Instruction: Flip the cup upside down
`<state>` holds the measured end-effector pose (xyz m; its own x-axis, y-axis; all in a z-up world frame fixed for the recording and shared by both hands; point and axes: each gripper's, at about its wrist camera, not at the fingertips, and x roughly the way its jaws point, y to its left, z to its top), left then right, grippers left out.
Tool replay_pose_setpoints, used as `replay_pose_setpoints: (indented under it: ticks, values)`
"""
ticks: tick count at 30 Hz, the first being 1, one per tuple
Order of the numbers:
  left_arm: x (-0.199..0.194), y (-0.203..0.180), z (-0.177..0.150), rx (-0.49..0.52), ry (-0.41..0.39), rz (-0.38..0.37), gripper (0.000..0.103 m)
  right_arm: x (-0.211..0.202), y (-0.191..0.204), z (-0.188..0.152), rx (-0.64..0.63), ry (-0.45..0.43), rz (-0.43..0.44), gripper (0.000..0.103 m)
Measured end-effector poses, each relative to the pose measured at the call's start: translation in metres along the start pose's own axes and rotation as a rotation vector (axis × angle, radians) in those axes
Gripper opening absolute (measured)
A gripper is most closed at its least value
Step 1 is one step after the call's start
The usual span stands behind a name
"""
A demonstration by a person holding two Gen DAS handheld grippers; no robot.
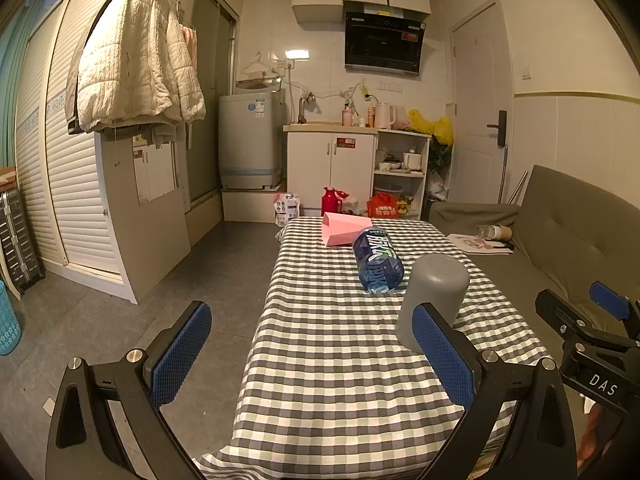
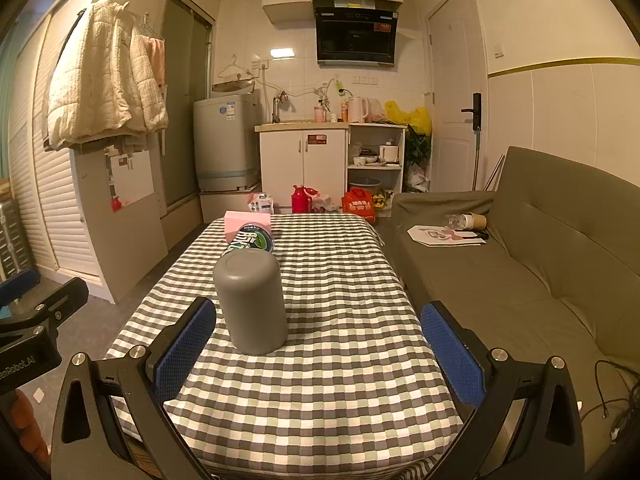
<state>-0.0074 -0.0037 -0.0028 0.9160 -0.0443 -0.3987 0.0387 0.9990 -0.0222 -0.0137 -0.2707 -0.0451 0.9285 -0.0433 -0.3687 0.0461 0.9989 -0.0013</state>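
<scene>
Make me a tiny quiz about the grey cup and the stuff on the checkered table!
1. True or false: the grey cup stands with its closed bottom facing up.
2. What lies on its side right behind the cup: A) a blue-labelled bottle, B) a spoon, C) a red flask?
3. Fill in: both the left tongs and the right tongs are ____ and hold nothing.

Key: 1 true; 2 A; 3 open.

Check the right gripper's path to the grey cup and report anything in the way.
Nothing visible blocks it. The grey cup stands just ahead of the open right gripper; the blue bottle lies behind the cup.
</scene>
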Motion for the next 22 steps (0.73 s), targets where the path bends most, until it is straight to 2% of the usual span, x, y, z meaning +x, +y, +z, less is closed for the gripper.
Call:
replay_pose_setpoints:
  ticks: [22]
  values:
    - [-0.0007, -0.0020, -0.0006, 0.004, -0.005, -0.003, 0.103, -0.0004, -0.0004, 0.0007, 0.000, 0.001, 0.000, 0.103]
